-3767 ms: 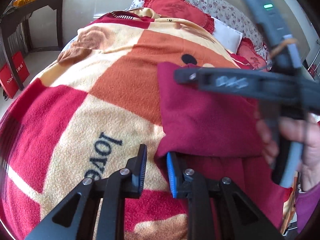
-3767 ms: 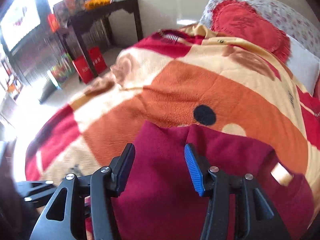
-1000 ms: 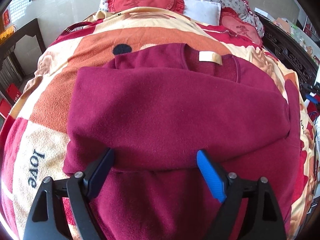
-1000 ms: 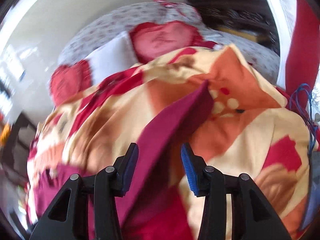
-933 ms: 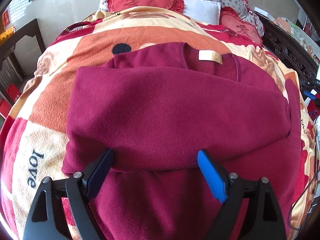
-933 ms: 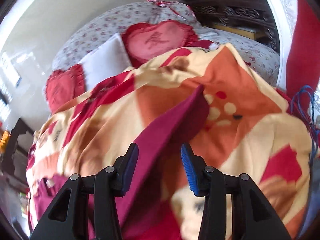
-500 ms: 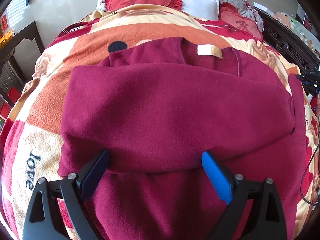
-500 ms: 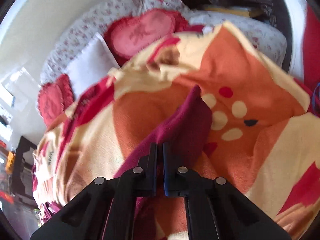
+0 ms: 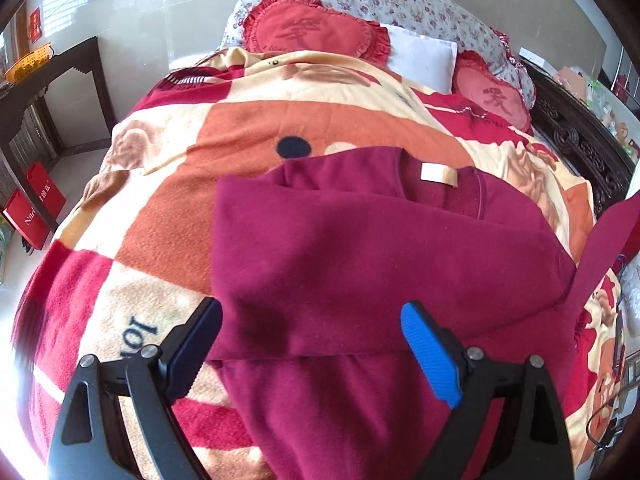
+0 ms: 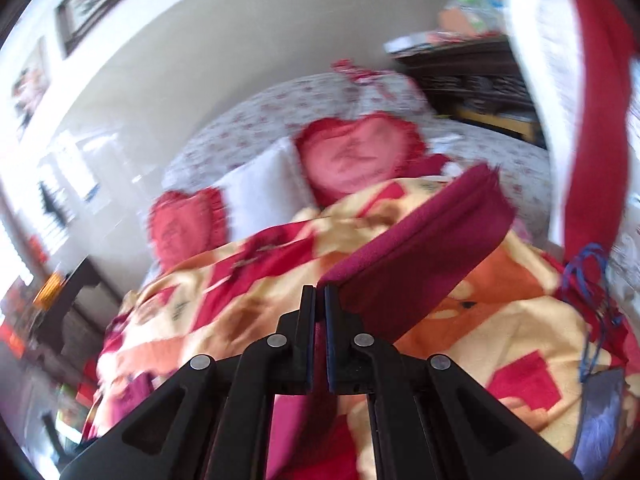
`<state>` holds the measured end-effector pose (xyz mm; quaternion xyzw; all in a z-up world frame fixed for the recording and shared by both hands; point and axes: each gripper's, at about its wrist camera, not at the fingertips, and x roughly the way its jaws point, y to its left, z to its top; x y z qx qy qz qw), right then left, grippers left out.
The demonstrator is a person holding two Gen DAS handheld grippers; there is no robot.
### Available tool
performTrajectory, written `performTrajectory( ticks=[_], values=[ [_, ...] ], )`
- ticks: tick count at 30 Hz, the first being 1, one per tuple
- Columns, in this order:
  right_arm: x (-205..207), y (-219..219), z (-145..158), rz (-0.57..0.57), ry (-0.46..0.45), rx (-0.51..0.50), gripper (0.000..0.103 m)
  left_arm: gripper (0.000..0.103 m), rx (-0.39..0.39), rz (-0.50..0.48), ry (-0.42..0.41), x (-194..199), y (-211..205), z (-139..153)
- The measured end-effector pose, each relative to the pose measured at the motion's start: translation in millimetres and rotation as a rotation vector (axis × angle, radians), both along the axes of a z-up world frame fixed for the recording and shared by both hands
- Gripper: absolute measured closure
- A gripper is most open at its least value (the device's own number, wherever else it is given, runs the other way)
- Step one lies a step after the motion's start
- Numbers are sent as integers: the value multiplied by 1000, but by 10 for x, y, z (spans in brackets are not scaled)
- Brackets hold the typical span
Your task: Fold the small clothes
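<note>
Jaws first: my right gripper (image 10: 319, 300) has its jaws pressed together, pinching the sleeve (image 10: 416, 248) of the maroon sweater (image 9: 360, 264); my left gripper (image 9: 312, 332) has its jaws spread wide above the sweater's folded edge, gripping nothing. Sleeve sticks out past the right jaws, lifted off the blanket (image 9: 224, 136), cuff end pointing toward the pillows; right view is blurred. In the left view that same sleeve rises as a maroon strip at the far right edge. Sweater lies on the blanket on the bed, one layer folded across the body, neckline with a cream label (image 9: 438, 174) toward the headboard end. Black left finger (image 9: 196, 344) sits over the blanket just beside the sweater's left edge, blue-padded finger (image 9: 430, 354) over the maroon cloth. Blanket is orange, cream and red patchwork with dark lettering near the left jaw. Beyond it: two red heart cushions (image 9: 316, 30), a white pillow (image 9: 424, 56) between them, a floral pillow (image 9: 404, 4) behind. Dark carved bed frame (image 9: 580, 144) on the right, dark side table (image 9: 60, 64) and red bags (image 9: 34, 208) on the floor at left.
</note>
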<state>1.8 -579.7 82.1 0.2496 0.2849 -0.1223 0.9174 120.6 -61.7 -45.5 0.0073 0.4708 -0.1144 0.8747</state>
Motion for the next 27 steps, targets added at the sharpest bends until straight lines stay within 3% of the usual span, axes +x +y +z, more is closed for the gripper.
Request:
performTrajectory(
  ticks=[3,7,11,15,17,21,27],
  values=[
    [135,538,146,174,-5,-28,103,9,-22,29,3,-8,128,41],
    [370,1459,79,437,25,-63,103,9,-62,63,5,-45,273,104],
    [548,2481,-365,680,104,-52,103,9,-71,66,-7,-97,325,148],
    [660,3088,-1063,768,261,-21,103,9,-70,49,14,-112,281,122],
    [653,3080,-1255,752,342,30,103,9,-70,27,19,-119,233,110],
    [406,2737,-1150,699,299,64,91,9,-77,-12,1,-109,53,107],
    [-74,2055,-1010,550,275,99,87,9,-114,-94,36,47,-510,40]
  ],
)
